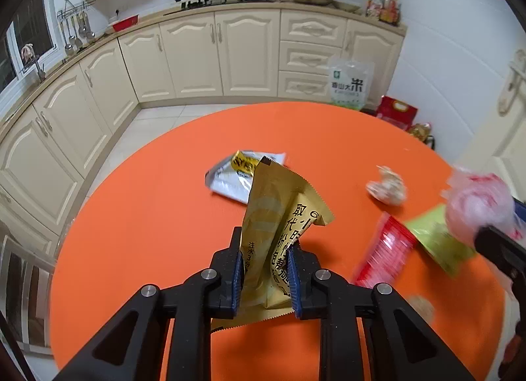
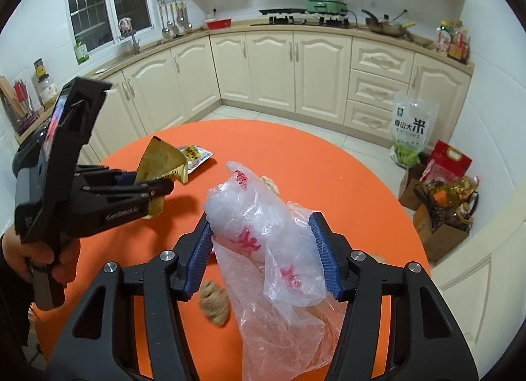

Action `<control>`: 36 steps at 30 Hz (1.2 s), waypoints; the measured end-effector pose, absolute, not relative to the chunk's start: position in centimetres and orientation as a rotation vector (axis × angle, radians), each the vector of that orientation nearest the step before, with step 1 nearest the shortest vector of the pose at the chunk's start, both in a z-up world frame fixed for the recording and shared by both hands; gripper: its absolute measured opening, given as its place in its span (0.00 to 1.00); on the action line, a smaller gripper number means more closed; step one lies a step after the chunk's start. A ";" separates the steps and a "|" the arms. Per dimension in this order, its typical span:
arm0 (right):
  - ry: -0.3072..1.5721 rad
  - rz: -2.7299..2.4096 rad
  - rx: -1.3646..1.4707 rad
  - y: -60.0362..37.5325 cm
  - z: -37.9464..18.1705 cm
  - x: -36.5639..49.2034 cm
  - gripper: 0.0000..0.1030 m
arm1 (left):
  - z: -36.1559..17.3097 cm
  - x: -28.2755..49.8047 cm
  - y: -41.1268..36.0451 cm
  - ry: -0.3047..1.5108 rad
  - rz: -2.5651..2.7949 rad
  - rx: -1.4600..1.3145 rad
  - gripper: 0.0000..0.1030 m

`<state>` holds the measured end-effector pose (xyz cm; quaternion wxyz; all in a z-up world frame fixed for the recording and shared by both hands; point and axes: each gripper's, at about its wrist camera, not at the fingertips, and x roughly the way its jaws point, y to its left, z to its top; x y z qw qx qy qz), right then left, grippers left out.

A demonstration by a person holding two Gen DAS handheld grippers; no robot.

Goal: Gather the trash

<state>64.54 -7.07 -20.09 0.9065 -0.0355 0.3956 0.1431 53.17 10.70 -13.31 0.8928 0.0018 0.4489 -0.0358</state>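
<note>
My left gripper (image 1: 265, 277) is shut on a gold snack wrapper (image 1: 279, 216) and holds it above the round orange table (image 1: 138, 216). From the right wrist view the left gripper (image 2: 154, 188) is at the left with the gold wrapper (image 2: 161, 157). My right gripper (image 2: 263, 252) holds a clear plastic bag with red print (image 2: 263, 233) between its wide-set blue pads; the bag (image 1: 476, 206) shows blurred at the right of the left wrist view. On the table lie a silver and yellow packet (image 1: 240, 174), a crumpled wad (image 1: 386, 185), a red packet (image 1: 384, 252) and a green packet (image 1: 437, 239).
A brown crumpled lump (image 2: 213, 298) lies on the table under the bag. Cream kitchen cabinets (image 2: 296, 68) stand behind the table. A rice bag (image 2: 411, 128), a red bag (image 2: 447, 160) and a box with oil bottles (image 2: 447, 203) stand on the floor at the right.
</note>
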 end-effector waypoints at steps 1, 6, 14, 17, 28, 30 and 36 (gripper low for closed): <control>0.815 0.297 -0.073 -7.1 -19.7 63.9 0.53 | -12.7 51.8 10.8 0.915 -0.083 -0.002 0.18; 0.788 0.300 -0.072 -7.2 -17.6 60.5 0.46 | -9.6 45.8 10.3 0.853 -0.127 -0.013 0.18; 0.769 0.310 -0.083 -6.6 -15.1 53.8 0.42 | -7.1 37.4 8.7 0.797 -0.184 0.011 0.19; 0.758 0.304 -0.085 -6.9 -14.3 51.4 0.41 | -6.2 33.8 7.4 0.780 -0.212 0.026 0.19; 0.722 0.176 -0.011 -15.8 -12.7 42.6 0.41 | -5.5 24.8 -0.9 0.769 -0.353 0.102 0.19; 0.722 0.139 0.010 -18.3 -13.0 41.0 0.41 | -5.7 24.6 -3.0 0.786 -0.400 0.103 0.19; 0.754 0.039 0.075 -25.1 -15.1 37.9 0.41 | -7.5 24.6 -9.0 0.819 -0.520 0.134 0.19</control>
